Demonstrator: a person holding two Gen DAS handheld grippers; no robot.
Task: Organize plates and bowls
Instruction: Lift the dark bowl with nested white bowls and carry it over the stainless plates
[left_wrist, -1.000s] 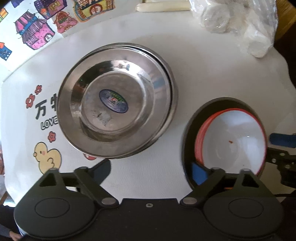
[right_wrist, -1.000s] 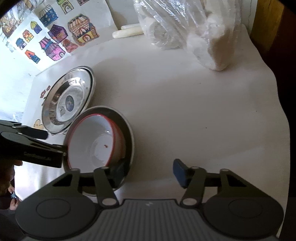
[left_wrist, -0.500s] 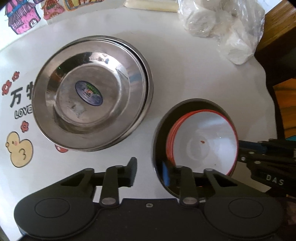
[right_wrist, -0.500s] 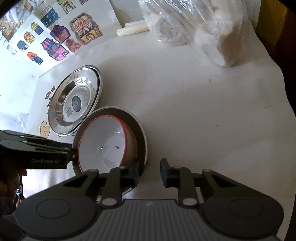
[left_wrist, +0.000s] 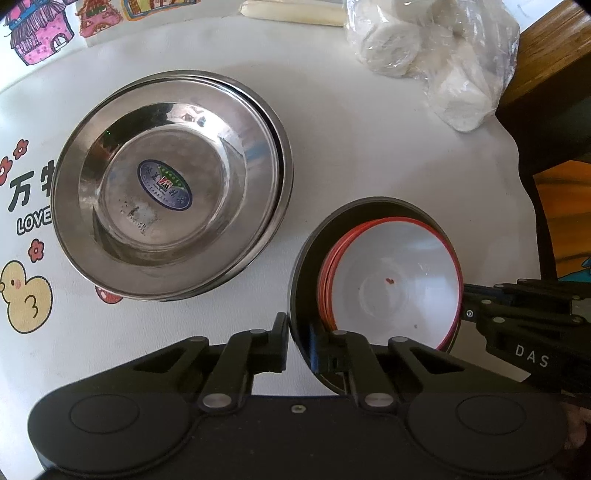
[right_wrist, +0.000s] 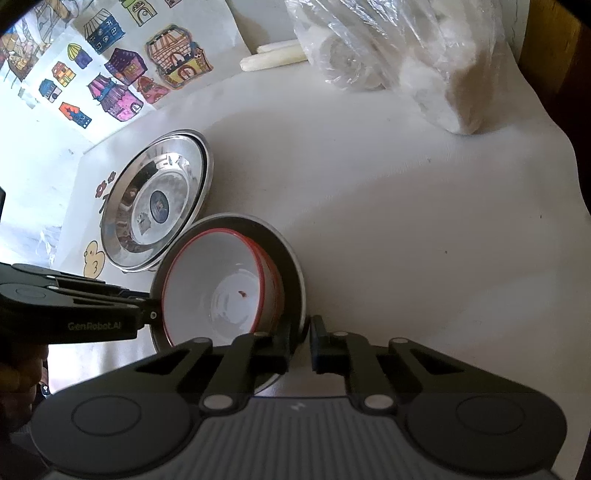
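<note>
Left wrist view shows your left gripper (left_wrist: 298, 345) clamped on the black bowl's (left_wrist: 308, 240) near rim; your right gripper (right_wrist: 298, 343) grips its opposite rim. Steel plates (left_wrist: 170, 184) sit just beside that bowl.

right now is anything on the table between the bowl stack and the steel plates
Nothing visible does. Only a strip of bare white table separates the dark bowl, which holds the red-rimmed bowls, from the steel plates. The left gripper and right gripper each have their jaws shut on the dark bowl's rim, on opposite sides.
</note>
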